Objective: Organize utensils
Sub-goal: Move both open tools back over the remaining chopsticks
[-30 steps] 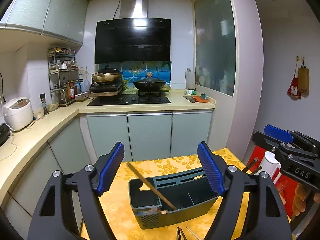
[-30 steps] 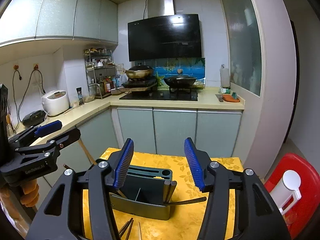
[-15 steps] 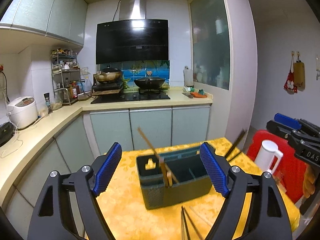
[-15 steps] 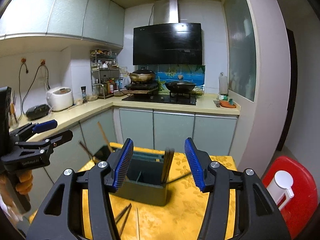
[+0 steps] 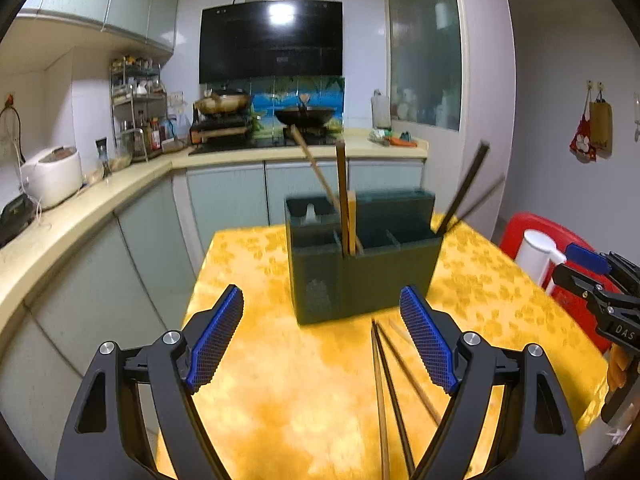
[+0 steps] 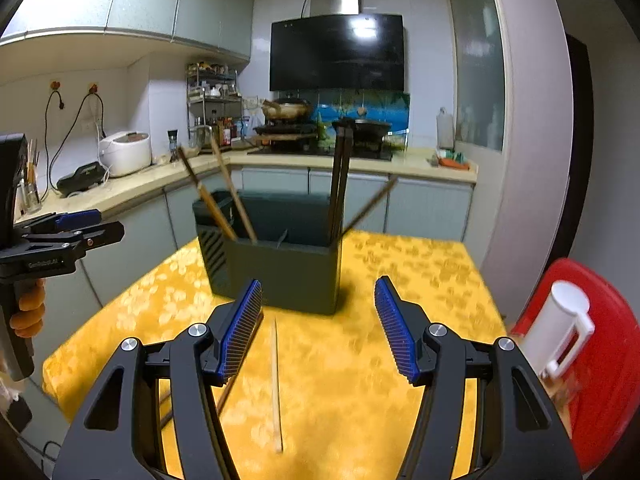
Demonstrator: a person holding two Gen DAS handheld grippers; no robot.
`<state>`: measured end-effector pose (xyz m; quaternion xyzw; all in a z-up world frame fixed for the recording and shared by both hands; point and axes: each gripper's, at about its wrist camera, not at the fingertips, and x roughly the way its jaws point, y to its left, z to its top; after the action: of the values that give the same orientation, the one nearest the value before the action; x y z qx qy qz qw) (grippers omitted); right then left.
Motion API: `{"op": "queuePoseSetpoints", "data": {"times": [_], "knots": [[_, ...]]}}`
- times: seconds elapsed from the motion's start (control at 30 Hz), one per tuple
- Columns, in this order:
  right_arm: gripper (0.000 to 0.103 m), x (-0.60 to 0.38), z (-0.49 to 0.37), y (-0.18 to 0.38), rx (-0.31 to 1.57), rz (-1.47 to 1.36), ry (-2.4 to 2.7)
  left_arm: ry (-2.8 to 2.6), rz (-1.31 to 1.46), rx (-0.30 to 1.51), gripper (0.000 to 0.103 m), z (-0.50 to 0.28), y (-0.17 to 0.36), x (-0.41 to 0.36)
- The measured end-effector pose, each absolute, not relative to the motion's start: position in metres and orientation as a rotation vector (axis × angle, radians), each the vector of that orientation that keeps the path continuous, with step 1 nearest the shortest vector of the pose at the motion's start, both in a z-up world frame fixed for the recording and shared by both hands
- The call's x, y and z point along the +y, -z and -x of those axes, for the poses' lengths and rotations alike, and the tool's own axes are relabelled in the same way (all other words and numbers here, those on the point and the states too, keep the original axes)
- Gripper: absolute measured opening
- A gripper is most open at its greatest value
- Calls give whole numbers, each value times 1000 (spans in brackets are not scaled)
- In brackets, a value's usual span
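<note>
Left tool (image 5: 322,336): jaws wide apart, nothing between the pads, hovering low over the desk (image 5: 280,380). Two dark chopsticks (image 5: 382,392) lie flat on the yellow cloth just inside its right finger, running toward the camera; a paler stick lies beside them.

Right tool (image 6: 318,328): jaws opening, pads touch nothing. One pale chopstick (image 6: 275,384) lies flat on the cloth in the gap between the fingers, nearer the left one. A dark stick (image 6: 224,396) pokes out under the left finger, mostly hidden.

Ahead of both tools: dark green holder (image 5: 362,264), upright on the desk, split into compartments. In the left view, two brown sticks (image 5: 342,196) stand in a middle slot, one upright, one leaning left; dark sticks (image 5: 464,188) lean out of the right end. In the right view, two brown sticks (image 6: 218,196) lean left at the holder's left end, and a dark pair (image 6: 340,184) stands near-upright at the right end with another leaning right.

Each tool shows in the other's view at the frame edge: right tool at the right edge, left tool at the left, held in a hand (image 6: 28,312).

Off the desk's right side: red stool (image 6: 600,360) with a white jug (image 6: 560,328) on it.
</note>
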<state>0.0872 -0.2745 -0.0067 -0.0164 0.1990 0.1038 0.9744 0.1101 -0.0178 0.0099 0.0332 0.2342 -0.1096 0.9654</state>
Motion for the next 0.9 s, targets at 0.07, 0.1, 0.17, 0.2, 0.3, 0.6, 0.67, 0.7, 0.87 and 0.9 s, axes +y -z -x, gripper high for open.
{"op": "queuePoseSetpoints", "data": {"times": [0.07,0.1,0.17,0.2,0.3,0.6,0.67,0.7,0.87,0.9], "knots": [[57,-274,-81,22,430,30,-202,221,-74,493,78,-102,4,-15],[57,-275,-79,29,446,28,-202,218,-77,507,78,-98,13,-14],[57,-276,-75,44,483,18,-202,216,-75,531,78,-91,27,-14],[57,-276,-72,50,498,11,-204,218,-74,546,78,-89,33,-13],[58,-278,-65,69,535,-10,-208,220,-69,590,78,-81,54,-11],[57,-273,-57,99,586,-2,-218,271,-91,700,78,-54,105,-18],[57,-270,-57,105,601,6,-223,291,-96,720,78,-49,112,-21],[57,-268,-57,108,608,11,-226,303,-97,730,78,-47,115,-22],[57,-259,-56,114,620,38,-240,317,-125,756,77,-39,128,-29],[57,-258,-56,115,621,44,-240,318,-131,759,77,-39,130,-30]]}}
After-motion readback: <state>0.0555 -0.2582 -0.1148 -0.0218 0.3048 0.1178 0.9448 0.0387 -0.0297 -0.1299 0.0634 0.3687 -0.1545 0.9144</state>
